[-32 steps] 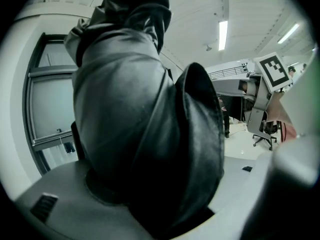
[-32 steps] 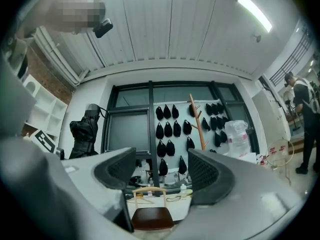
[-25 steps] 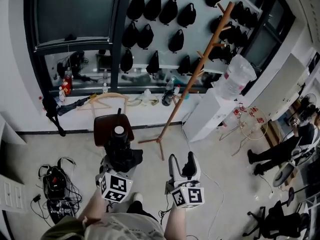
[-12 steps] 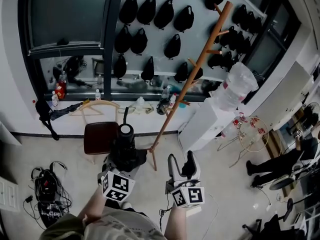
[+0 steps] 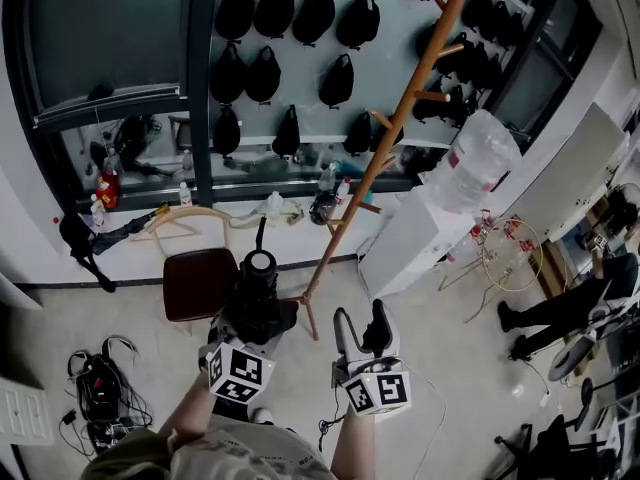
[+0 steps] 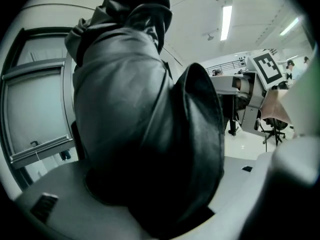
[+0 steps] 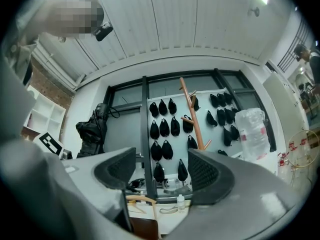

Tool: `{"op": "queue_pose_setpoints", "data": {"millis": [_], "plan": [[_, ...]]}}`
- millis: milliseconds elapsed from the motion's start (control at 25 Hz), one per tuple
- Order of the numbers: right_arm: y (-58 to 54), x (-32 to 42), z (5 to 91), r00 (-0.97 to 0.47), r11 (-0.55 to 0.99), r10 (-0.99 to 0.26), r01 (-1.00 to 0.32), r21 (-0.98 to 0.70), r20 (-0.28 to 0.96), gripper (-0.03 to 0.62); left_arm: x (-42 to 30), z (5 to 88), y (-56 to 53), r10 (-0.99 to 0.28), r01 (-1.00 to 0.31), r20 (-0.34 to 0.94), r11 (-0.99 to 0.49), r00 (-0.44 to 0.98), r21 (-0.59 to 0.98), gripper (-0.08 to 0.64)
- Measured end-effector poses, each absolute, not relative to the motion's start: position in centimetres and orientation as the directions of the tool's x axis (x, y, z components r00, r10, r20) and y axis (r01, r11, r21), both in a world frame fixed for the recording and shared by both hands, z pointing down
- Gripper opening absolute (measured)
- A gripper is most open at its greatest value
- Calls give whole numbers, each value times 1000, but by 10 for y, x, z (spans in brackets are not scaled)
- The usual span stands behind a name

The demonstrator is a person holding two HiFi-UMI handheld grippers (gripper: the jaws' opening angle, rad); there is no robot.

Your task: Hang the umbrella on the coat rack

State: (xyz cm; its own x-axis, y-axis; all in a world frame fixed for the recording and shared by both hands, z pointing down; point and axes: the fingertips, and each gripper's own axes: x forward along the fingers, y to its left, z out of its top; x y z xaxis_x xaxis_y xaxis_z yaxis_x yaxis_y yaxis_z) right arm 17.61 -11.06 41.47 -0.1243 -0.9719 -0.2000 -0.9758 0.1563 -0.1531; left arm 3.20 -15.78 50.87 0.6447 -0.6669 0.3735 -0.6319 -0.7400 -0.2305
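Observation:
A folded black umbrella stands upright in my left gripper, whose jaws are shut on its bundled fabric. In the left gripper view the umbrella fills nearly the whole picture and hides the jaws. My right gripper is held beside it, open and empty; the right gripper view shows its two padded jaws apart around the gripper's middle. The wooden coat rack leans up and to the right ahead of both grippers, with its foot just beyond the umbrella. The right gripper view also shows the coat rack and the umbrella.
A brown chair stands just left of the umbrella. A white water dispenser with its bottle is right of the rack. Black bags hang on the wall behind. A wooden hanger lies on the sill. Cables and a box are on the floor at left.
Both grippers have been carried forward toward the coat rack and chair, which now sit closer. The umbrella stays in the left gripper; the right gripper stays open.

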Motion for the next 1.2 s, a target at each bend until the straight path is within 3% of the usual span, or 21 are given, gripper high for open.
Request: {"op": "queue_pose_setpoints", "data": {"millis": [560,800,1000,1200], "plan": [[-225,196,407,53,-14,-973,-985,-172,-224,318,68,506,-305,-513,-467,366,-859,777,-211,328],[-250,206,411,68,-20,-973,-977,-212,-221,318,90,518,-332,-448,-397,393,-894,803,-207,328],[-271,209,405,-4,53,-971,-978,-200,-240,318,107,526,-346,-414,-359,412,-910,812,-208,328],[-292,206,397,-184,240,-946,-951,-196,-267,318,133,534,-354,-372,-324,423,-928,826,-182,328]]}}
